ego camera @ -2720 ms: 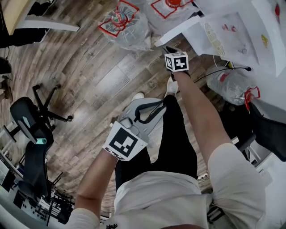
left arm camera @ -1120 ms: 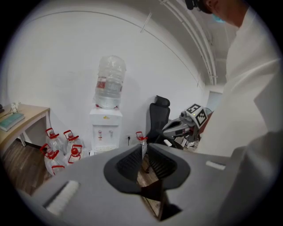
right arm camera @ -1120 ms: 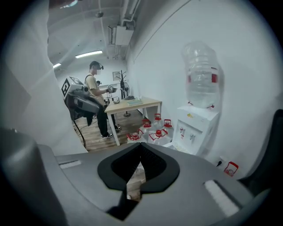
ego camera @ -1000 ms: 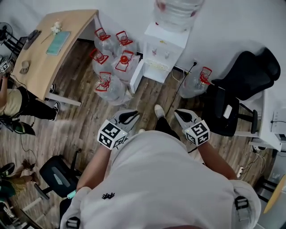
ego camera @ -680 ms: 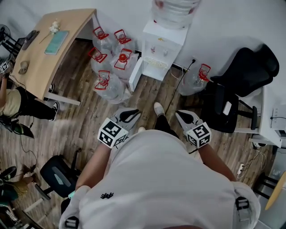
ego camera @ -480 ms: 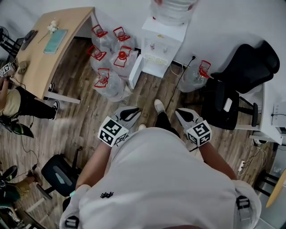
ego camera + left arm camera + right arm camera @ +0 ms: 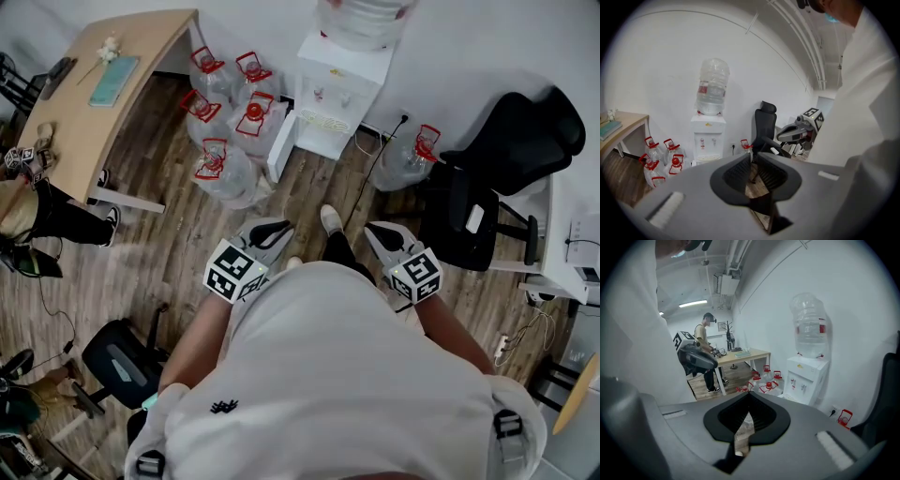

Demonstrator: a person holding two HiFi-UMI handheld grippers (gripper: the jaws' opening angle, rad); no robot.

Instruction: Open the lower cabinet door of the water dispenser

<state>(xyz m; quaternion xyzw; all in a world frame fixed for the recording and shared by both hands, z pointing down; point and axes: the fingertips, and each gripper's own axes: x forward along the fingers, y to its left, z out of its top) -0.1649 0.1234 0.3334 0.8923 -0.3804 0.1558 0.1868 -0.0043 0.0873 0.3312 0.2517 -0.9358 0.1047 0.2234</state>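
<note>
The white water dispenser [image 7: 336, 82] stands against the far wall with a large clear bottle [image 7: 361, 19] on top. Its lower cabinet door [image 7: 278, 148] stands swung out to the left. The dispenser [image 7: 708, 138] also shows in the left gripper view and, as the dispenser [image 7: 805, 378], in the right gripper view. Both grippers are held close to my body, far back from it. My left gripper [image 7: 277, 225] [image 7: 751, 156] has its jaws together and holds nothing. My right gripper [image 7: 371, 228] [image 7: 749, 397] is shut and empty too.
Several red-capped water jugs [image 7: 225, 122] crowd the floor left of the dispenser; one more jug [image 7: 414, 159] sits to its right by a cable. A black office chair [image 7: 497, 178] stands at right. A wooden desk [image 7: 94, 84] and a person [image 7: 37, 216] are at left.
Earlier my right arm reached out low by the white door, with the view on the floor. Now I stand back with both grippers drawn in. In the last second they hardly moved.
</note>
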